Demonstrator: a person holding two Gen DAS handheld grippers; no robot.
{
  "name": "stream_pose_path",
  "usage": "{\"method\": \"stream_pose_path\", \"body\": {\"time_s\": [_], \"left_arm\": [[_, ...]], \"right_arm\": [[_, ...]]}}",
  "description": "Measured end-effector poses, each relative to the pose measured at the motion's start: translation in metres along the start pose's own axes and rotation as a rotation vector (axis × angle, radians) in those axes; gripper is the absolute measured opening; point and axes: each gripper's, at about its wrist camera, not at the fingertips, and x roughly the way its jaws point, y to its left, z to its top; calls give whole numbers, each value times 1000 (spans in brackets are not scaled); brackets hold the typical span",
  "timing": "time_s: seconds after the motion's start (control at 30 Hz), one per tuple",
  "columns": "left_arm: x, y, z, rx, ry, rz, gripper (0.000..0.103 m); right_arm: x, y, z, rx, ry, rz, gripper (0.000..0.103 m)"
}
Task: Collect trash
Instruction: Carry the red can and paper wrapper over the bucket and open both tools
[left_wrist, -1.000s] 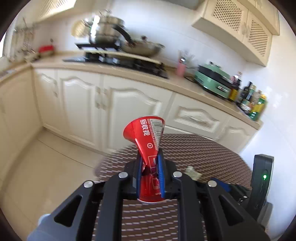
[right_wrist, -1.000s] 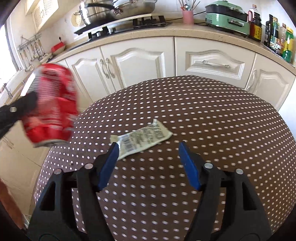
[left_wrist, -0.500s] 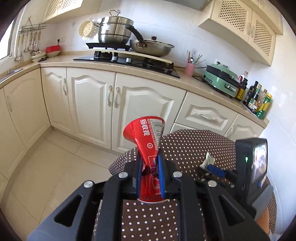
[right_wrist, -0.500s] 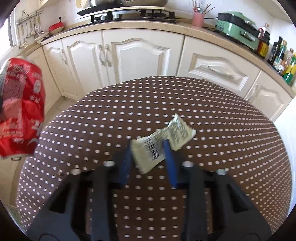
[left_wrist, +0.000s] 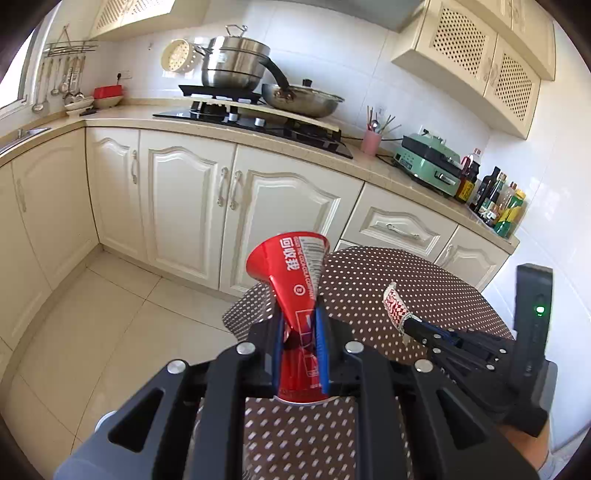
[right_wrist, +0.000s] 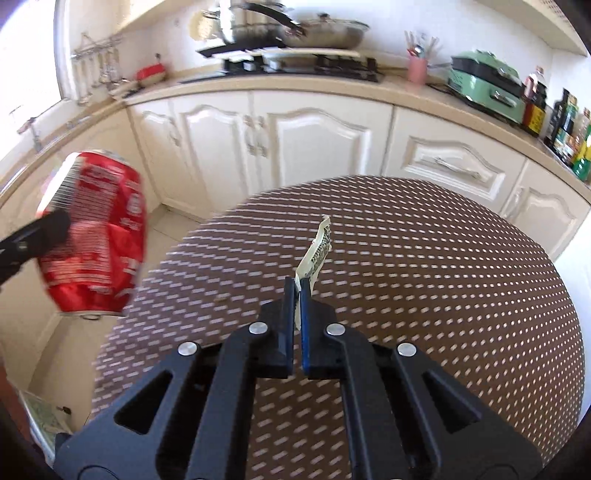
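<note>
Meanwhile, the right tool (right_wrist: 297, 291) clenched a crumpled wrapper (right_wrist: 316, 254) just lifted clear of the dotted worktop (right_wrist: 461, 266), while the left tool (left_wrist: 300, 334) gripped a crushed red can (left_wrist: 291, 269), both seemingly bound for disposal.

Table (right_wrist: 443, 266) bare ahead; cabinets (right_wrist: 314, 140) block beyond
</note>
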Motion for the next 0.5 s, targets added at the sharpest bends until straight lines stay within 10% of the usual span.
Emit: {"method": "stream_pose_path", "body": {"time_s": [0.5], "left_arm": [[-107,167,-80,-173,8,164,14]], "right_arm": [[-36,222,-40,-177,2,398,2]]}}
